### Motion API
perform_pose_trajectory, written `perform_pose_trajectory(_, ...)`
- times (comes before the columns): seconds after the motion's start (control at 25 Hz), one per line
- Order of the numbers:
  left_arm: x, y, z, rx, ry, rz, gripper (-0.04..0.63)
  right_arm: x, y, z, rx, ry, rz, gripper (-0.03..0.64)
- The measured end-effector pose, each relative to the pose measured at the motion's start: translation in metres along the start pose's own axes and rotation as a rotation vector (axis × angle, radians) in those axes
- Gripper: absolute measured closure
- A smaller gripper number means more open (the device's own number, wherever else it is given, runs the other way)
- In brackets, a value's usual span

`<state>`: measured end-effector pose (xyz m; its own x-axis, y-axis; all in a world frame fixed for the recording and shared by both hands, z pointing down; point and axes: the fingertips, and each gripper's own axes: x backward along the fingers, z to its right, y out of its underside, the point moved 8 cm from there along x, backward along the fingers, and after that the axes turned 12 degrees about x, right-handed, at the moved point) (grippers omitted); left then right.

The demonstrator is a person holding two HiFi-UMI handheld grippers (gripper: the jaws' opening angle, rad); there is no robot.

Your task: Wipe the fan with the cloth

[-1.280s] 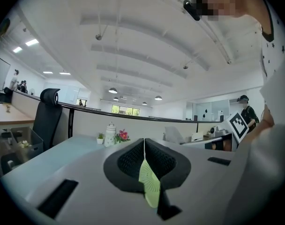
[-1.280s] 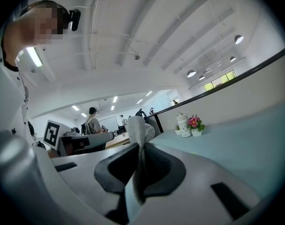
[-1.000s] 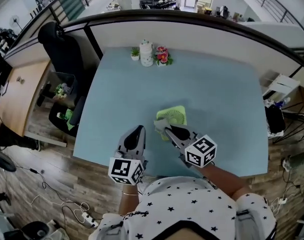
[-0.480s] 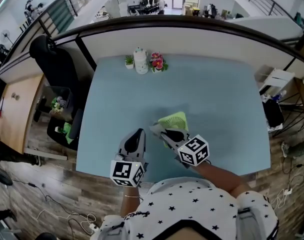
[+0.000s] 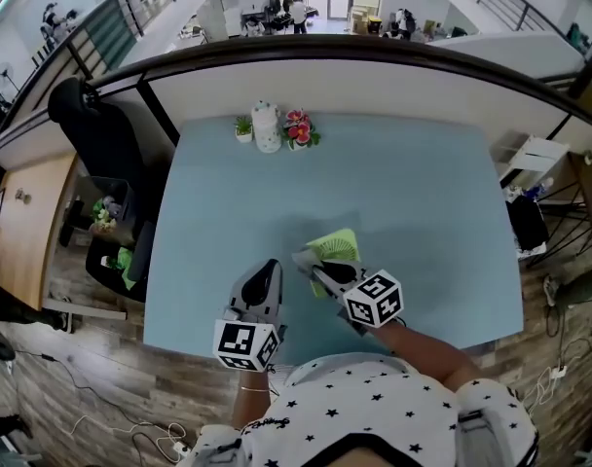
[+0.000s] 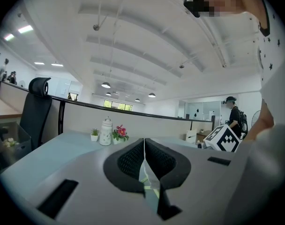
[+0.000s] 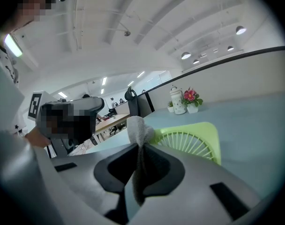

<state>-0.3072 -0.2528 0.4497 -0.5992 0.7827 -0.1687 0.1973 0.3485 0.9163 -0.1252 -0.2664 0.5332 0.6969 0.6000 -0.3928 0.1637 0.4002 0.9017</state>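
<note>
Presently, right gripper (image 5: 315,267) jaws pinching grey cloth (image 7: 138,131) by green fan (image 7: 191,143), left gripper (image 5: 268,267) jaws together, empty.

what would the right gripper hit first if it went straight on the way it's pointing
Most likely the green fan, right ahead of the cloth pinched in the right gripper; contact can't be judged.

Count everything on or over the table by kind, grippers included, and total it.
Fan: 1
Cloth, in the right gripper's jaws: 1
White jar: 1
Potted plants, green plant and flowering plant: 2
Grippers, left gripper and right gripper: 2
Total: 7
</note>
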Motion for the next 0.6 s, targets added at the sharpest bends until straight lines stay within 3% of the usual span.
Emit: perform_pose_trajectory(0.6,-0.002,-0.002,0.008,0.001,-0.015,0.008,0.565,0.016,0.004,0.028,-0.040,0.066,0.017,0.584)
